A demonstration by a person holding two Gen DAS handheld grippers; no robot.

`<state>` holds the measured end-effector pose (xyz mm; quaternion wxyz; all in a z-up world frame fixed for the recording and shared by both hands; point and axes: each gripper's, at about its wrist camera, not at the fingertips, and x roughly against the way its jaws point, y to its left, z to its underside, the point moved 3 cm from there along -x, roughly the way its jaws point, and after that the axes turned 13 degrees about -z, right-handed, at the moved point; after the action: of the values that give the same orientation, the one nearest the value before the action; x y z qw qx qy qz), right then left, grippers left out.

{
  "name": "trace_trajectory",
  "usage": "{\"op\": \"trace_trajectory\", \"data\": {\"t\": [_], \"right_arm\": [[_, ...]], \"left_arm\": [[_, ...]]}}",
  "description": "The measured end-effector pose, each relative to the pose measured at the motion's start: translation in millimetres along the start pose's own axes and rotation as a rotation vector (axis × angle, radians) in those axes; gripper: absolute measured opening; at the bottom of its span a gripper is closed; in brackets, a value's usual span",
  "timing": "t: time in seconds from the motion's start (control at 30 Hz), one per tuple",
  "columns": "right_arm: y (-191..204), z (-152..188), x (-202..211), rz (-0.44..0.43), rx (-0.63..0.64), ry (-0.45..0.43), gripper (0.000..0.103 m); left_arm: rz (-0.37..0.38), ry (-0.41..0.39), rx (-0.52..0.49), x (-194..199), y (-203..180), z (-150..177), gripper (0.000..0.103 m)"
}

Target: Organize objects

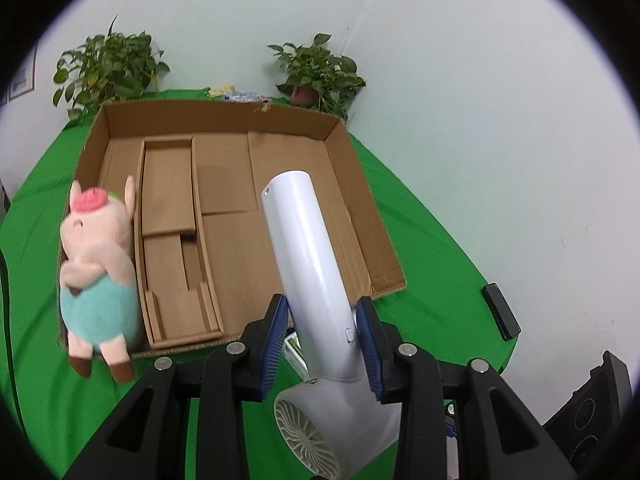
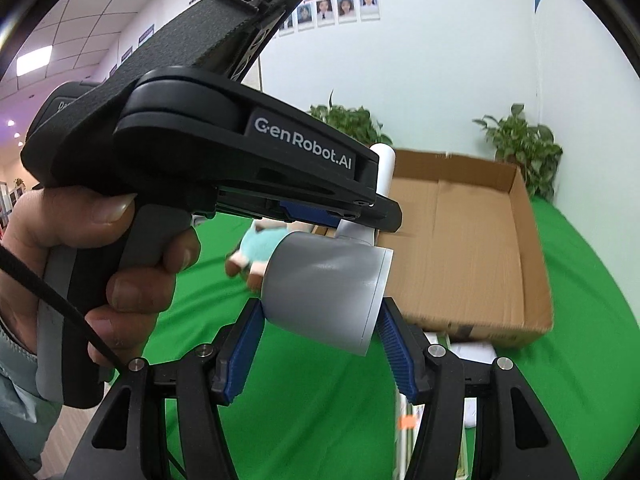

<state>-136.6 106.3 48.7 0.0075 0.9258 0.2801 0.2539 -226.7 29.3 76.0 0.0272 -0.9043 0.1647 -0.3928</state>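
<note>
Left wrist view: left gripper [image 1: 323, 322] is clamped on the handle of a white plastic hair dryer [image 1: 308, 264], blue ribbed pads [image 1: 276, 336] pressing it from both sides. Handle points up and away over the near edge of an open brown cardboard box [image 1: 360, 184]; the dryer's round rear grille sits low, just behind the pads.

Right wrist view: right gripper [image 2: 320, 344] has its blue pads [image 2: 244, 344] spread on either side of the dryer's grey barrel [image 2: 324, 292]. Left pad looks to be touching the barrel, right pad sits at the nozzle rim; can't tell if it's actually gripping. The left gripper body with GenRobot.AI lettering fills the upper left, held in a bare hand [image 2: 80, 256].

Dryer is off the table, held above the green cloth [image 1: 432, 264] at the box's near side.

A pink plush pig in teal trousers [image 1: 98, 276] lies in the box's left compartment, feet hanging over the near wall. Cardboard insert pieces lie flat on the box floor.

Two potted green plants [image 1: 320, 72] stand beyond the far wall of the box. A small black rectangular object [image 1: 500, 312] lies on the cloth, right of the box.
</note>
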Motion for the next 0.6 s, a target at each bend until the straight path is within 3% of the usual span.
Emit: {"op": "trace_trajectory", "data": {"t": [0.6], "right_arm": [[-16,-61,-7,-0.044,-0.06,-0.061,0.056]], "left_arm": [[-0.062,-0.045,-0.07,1,-3,-59,0.034]]}}
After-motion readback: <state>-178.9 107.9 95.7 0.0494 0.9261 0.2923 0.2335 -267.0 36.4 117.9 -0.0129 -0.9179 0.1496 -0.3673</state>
